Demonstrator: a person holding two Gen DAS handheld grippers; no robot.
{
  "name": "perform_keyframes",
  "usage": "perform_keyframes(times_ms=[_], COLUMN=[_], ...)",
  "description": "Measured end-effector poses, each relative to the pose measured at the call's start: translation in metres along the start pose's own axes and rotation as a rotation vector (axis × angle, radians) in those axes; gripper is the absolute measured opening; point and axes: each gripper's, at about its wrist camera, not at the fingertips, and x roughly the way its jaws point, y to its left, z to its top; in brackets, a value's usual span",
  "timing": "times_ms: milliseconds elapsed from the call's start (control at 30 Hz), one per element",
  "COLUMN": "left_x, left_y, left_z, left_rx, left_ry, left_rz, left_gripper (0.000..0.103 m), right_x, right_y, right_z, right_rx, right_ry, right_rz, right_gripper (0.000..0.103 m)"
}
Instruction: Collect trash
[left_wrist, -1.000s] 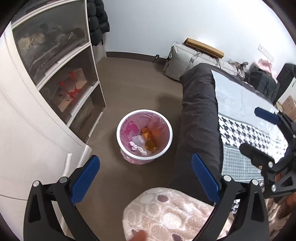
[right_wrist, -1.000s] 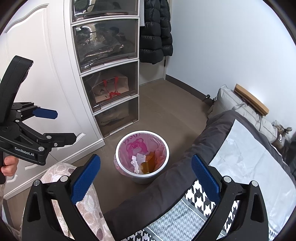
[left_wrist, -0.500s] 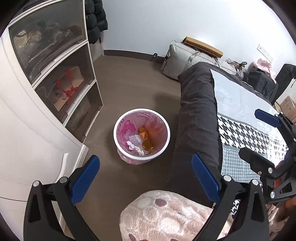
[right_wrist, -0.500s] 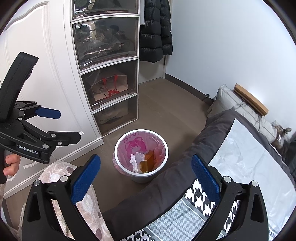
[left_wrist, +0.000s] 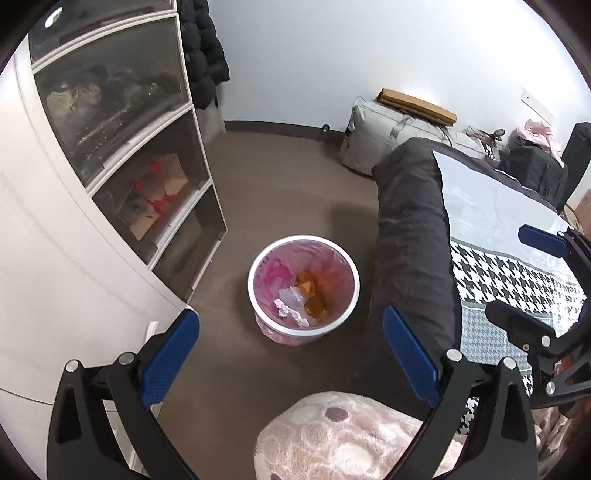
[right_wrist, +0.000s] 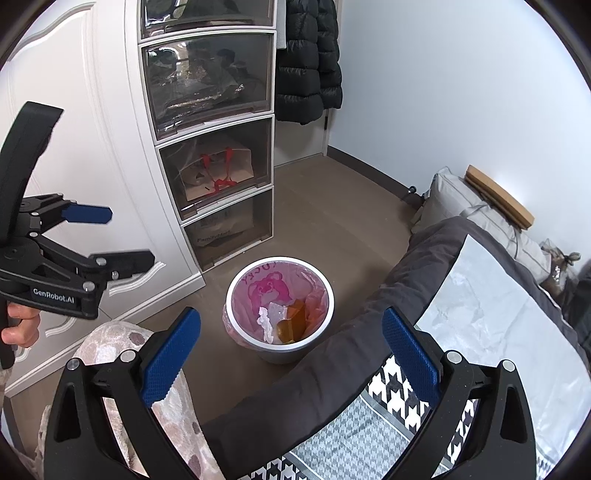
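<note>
Both grippers have drawn back higher from the waste bin (left_wrist: 303, 288), jaws of left gripper (left_wrist: 291, 354) and right gripper (right_wrist: 291, 354) spread, empty. Trash (right_wrist: 284, 321) lies inside the bin; that drop seems done.

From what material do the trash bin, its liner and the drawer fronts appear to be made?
Trash bin: likely rigid plastic, smooth white rim.
Liner: thin pink plastic film; wrinkled, translucent, printed with a bear.
Drawer fronts: probably clear, tinted plastic; glossy reflections, contents show through.
</note>
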Motion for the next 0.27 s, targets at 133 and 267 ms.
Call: perform_keyframes(times_ms=[133,267], left_x=[0.0040,0.0045], left_y=[0.0038,0.0025], left_z=[0.0027,0.0014], left_rx=[-0.021,-0.001], left_ry=[0.043,0.048], left_rz=[-0.029,-0.029], left_gripper=[0.098,0.098], right_x=[0.0005,0.0006], right_y=[-0.0003,-0.0010], right_z=[0.0007,0.0010], right_rx=[0.000,-0.001], right_ry=[-0.003,-0.003], right_rz=[0.000,0.000], right_gripper=[0.096,0.096])
